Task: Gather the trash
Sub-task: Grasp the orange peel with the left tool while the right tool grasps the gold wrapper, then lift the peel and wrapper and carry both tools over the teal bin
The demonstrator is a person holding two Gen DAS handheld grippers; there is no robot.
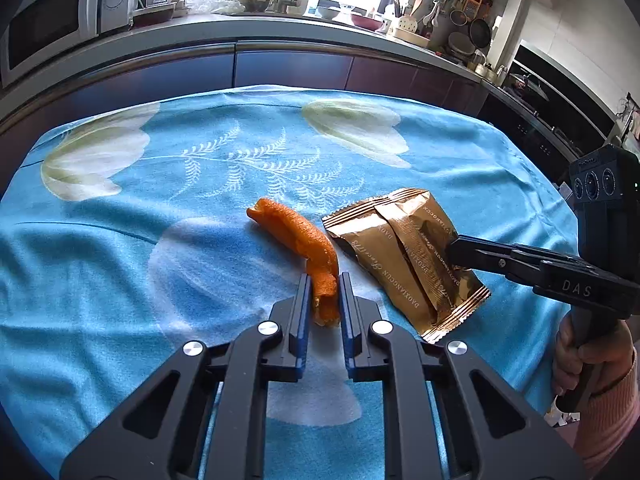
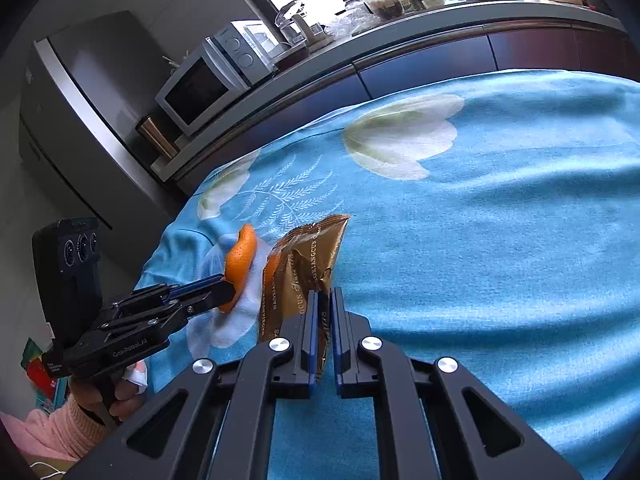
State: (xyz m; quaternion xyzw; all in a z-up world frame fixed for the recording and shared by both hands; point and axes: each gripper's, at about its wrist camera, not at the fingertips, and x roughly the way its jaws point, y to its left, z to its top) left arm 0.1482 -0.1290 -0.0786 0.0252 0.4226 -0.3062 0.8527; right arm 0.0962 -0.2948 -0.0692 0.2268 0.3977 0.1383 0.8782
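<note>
Peel: orange peel [image 1: 298, 240] on the blue cloth [image 1: 120, 280], left of the wrapper; long axis runs from near-right to far-left, near end between the left tongs' [image 1: 324, 300] blades.
Left tongs: narrowed onto that near end; contact looks likely, grip unconfirmed.
Wrapper: gold wrapper [image 1: 404, 256] just right of peel, one edge raised.
Right tongs: right tongs [image 2: 323, 304] pinched nearly closed on the wrapper's near edge.
Next, judged: each hand lifts its own piece; no bin visible.
</note>
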